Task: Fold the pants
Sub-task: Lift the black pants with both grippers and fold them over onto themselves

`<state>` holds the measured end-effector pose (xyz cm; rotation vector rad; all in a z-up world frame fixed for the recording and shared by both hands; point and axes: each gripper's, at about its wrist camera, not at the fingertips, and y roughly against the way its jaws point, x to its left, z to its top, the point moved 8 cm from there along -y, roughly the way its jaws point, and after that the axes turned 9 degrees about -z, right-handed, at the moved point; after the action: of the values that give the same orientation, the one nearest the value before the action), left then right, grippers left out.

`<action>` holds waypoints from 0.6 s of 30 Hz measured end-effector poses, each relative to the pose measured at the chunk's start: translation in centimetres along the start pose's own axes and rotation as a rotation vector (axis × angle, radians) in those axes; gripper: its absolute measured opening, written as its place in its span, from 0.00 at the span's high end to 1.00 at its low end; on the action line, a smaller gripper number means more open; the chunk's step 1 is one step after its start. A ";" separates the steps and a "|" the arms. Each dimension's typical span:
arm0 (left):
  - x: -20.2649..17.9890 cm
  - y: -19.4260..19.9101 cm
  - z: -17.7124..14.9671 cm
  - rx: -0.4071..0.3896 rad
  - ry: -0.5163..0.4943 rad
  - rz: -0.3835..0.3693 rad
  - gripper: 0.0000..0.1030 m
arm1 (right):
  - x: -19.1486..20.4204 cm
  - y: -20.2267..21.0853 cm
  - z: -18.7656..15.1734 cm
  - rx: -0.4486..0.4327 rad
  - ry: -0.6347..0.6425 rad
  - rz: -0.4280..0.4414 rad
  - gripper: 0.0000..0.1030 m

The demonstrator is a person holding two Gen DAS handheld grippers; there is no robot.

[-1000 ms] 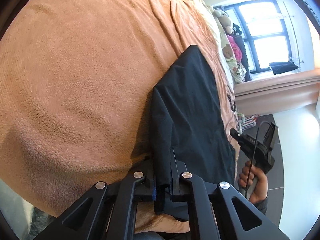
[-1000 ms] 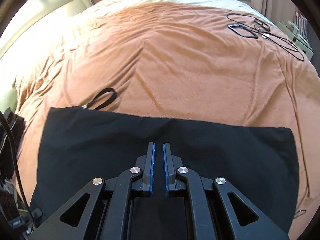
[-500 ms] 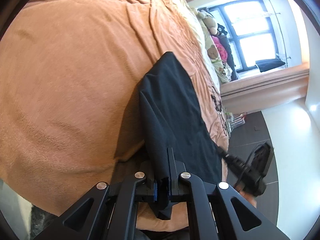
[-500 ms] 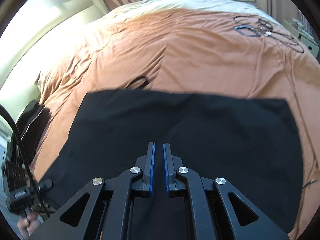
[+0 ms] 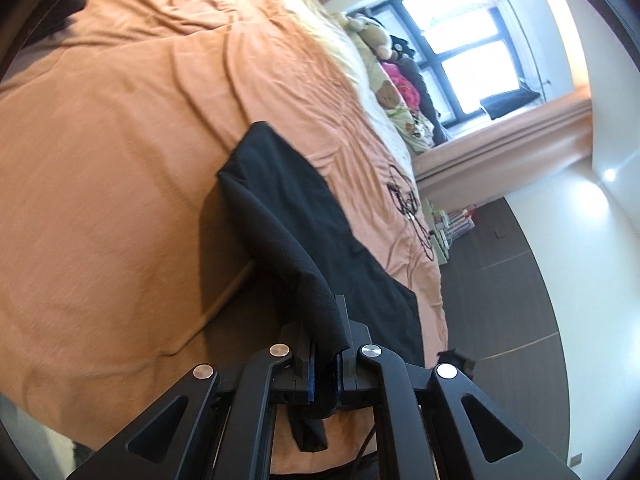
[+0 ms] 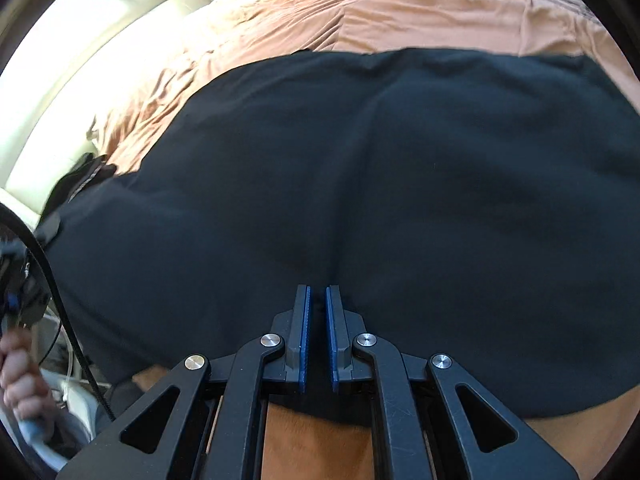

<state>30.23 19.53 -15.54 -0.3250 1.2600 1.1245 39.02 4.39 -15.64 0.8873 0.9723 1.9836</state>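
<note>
we hold the black fabric pants (image 5: 292,216) by their near edge, over the orange bedspread (image 5: 100,160).
our left gripper (image 5: 325,356) and right gripper (image 6: 317,320) both pinch that edge; cloth runs away from us.

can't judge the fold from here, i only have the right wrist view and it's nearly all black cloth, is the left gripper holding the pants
Observer: Yes. In the left wrist view the left gripper is shut on an edge of the black pants.
Operator: is that edge flat on the bed
Observer: No. It rises off the orange blanket toward the fingers, with a shadow under it.
Operator: anything on the bed past the pants
Observer: A tangle of black cable lies on the blanket beyond them, apart from the cloth.
Operator: and my right gripper
Observer: Your own view shows the right gripper closed on the near edge of the pants.
</note>
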 end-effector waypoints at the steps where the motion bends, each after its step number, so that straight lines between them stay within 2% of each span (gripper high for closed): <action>1: -0.5 -0.3 0.2 0.003 -0.007 -0.007 0.94 | -0.2 0.2 -0.2 0.002 -0.005 0.010 0.95; 8: -4.5 -2.0 0.9 0.030 -0.093 -0.041 0.94 | -1.3 1.3 -0.7 0.007 -0.031 0.055 0.95; 18: -9.5 -5.5 0.7 0.088 -0.195 -0.087 0.94 | -5.4 6.5 0.5 -0.089 -0.102 0.098 0.95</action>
<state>36.13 12.81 -9.05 -0.1969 1.1093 0.9986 40.02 -2.84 -11.27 0.9930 0.7902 2.0257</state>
